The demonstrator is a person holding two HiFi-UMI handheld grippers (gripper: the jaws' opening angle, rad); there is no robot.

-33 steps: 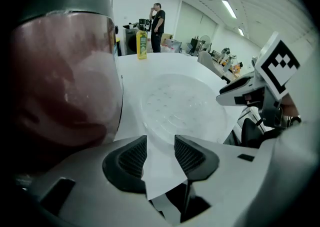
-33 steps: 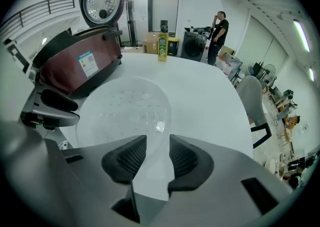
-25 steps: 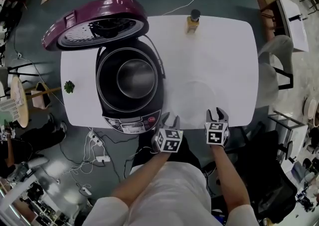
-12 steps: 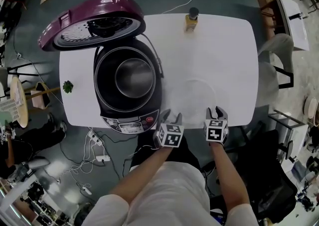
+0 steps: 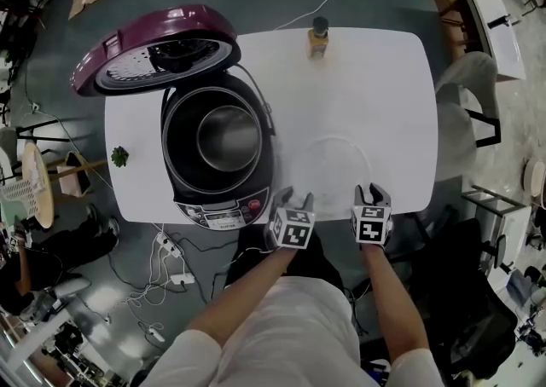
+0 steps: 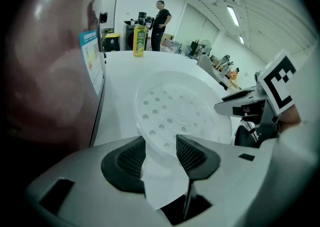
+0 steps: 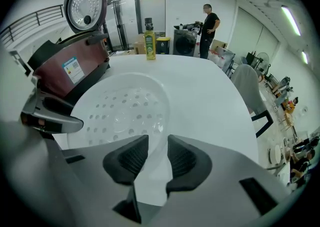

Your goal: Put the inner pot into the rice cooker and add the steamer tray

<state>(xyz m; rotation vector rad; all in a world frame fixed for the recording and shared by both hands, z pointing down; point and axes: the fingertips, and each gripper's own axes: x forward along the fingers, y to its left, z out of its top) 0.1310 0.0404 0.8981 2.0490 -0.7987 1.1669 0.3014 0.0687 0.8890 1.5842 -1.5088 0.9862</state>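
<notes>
The dark red rice cooker (image 5: 217, 206) stands at the table's left with its lid (image 5: 158, 49) swung up, and the metal inner pot (image 5: 229, 136) sits inside it. The clear perforated steamer tray (image 5: 328, 164) lies flat on the white table. My left gripper (image 5: 293, 199) is at the tray's near left rim. Its jaws have just been opening, and the rim (image 6: 150, 138) runs between them untouched. My right gripper (image 5: 373, 193) is at the near right rim. Its jaws have just been closing, with the rim (image 7: 161, 136) in the narrow gap, and I see no squeeze on it.
A yellow bottle (image 5: 317, 38) stands at the table's far edge. A small green sprig (image 5: 119, 156) lies at the left edge. Cables and a power strip (image 5: 171, 249) lie on the floor below. A person (image 7: 207, 21) stands far off in the room.
The left gripper's jaws have spread wider and the right gripper's jaws have narrowed. Both hands stay at the tray's near rim, and the tray has not moved.
</notes>
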